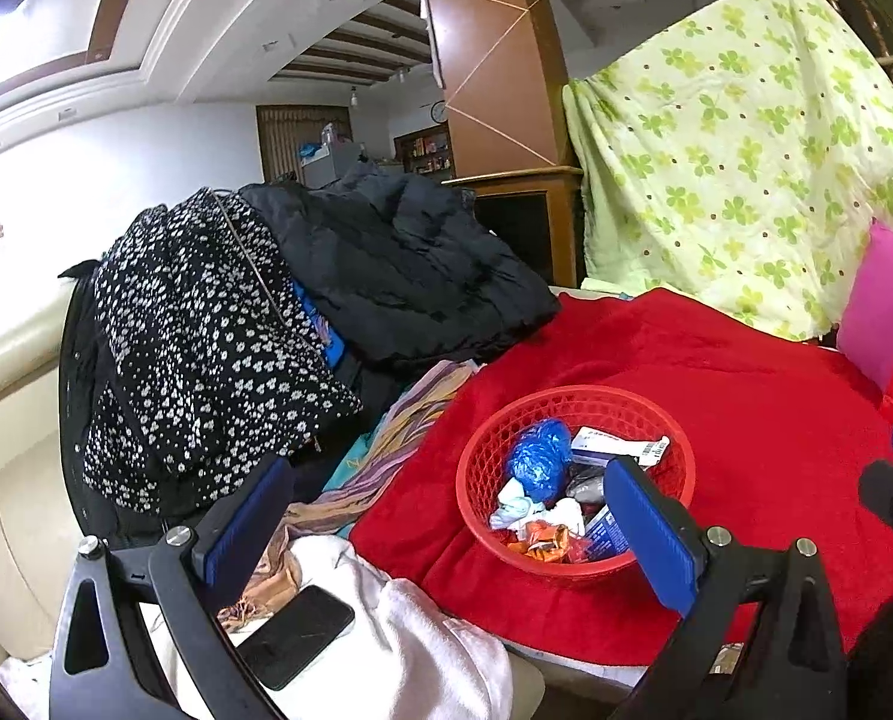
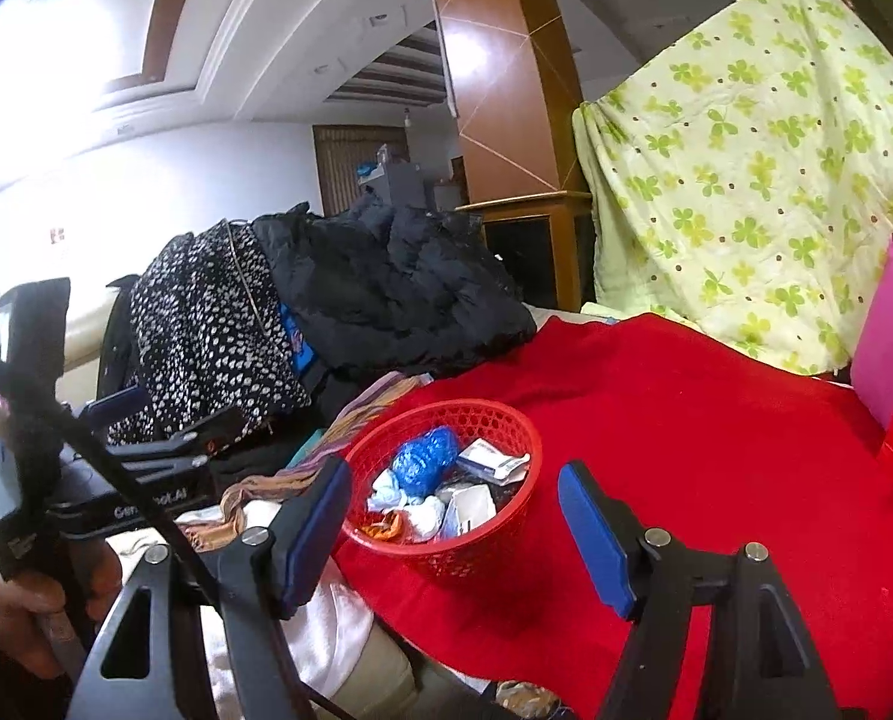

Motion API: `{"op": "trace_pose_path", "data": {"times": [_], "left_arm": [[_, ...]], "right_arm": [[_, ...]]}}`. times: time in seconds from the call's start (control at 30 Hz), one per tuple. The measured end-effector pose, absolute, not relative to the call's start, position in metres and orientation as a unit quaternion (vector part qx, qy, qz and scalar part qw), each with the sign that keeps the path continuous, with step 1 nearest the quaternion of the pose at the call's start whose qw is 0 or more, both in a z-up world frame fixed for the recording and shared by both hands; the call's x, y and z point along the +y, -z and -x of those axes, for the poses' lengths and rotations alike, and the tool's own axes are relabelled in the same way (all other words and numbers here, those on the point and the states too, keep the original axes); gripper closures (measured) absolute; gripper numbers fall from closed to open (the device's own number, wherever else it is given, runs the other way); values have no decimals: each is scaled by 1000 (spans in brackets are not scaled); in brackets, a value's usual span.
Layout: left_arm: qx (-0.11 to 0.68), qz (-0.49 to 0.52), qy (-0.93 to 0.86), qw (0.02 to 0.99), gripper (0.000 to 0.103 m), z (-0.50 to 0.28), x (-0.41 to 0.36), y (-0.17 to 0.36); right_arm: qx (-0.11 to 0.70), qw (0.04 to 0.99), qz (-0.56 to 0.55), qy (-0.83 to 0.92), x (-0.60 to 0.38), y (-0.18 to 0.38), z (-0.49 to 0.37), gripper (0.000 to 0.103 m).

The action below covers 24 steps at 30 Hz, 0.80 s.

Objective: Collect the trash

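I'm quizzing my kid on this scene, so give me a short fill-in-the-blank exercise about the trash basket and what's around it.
1. The red mesh basket rests on a ____ blanket.
2. The crumpled plastic bag inside the basket is ____.
3. The black phone lies on a ____ cloth.
4. The left gripper and right gripper are both ____.

Missing words: red; blue; white; open

The basket (image 1: 575,480) sat on the blanket (image 1: 716,396), with crumpled trash (image 1: 539,456) lying inside it. Left of it, a scarf (image 1: 398,438) trailed toward a phone (image 1: 296,636) resting on a towel (image 1: 422,648). Behind the scarf, piled clothes (image 1: 302,312) rose. A draped sheet (image 1: 746,168) hung behind the blanket, a cushion (image 1: 872,300) at its right.
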<state>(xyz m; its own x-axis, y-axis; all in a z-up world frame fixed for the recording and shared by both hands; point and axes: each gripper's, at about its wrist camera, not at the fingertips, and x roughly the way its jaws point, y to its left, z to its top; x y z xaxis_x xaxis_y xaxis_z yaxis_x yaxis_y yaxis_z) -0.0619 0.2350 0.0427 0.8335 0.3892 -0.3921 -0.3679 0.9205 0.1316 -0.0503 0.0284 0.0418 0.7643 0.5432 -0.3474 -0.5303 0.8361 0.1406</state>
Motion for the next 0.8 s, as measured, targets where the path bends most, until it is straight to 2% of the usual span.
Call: {"op": "trace_pose_path", "data": {"times": [0.8], "left_arm": [[225,-30,-212,951,0,72,248,-34]], "right_arm": [[195,939,-11,-282,38,-40,60,28]]}}
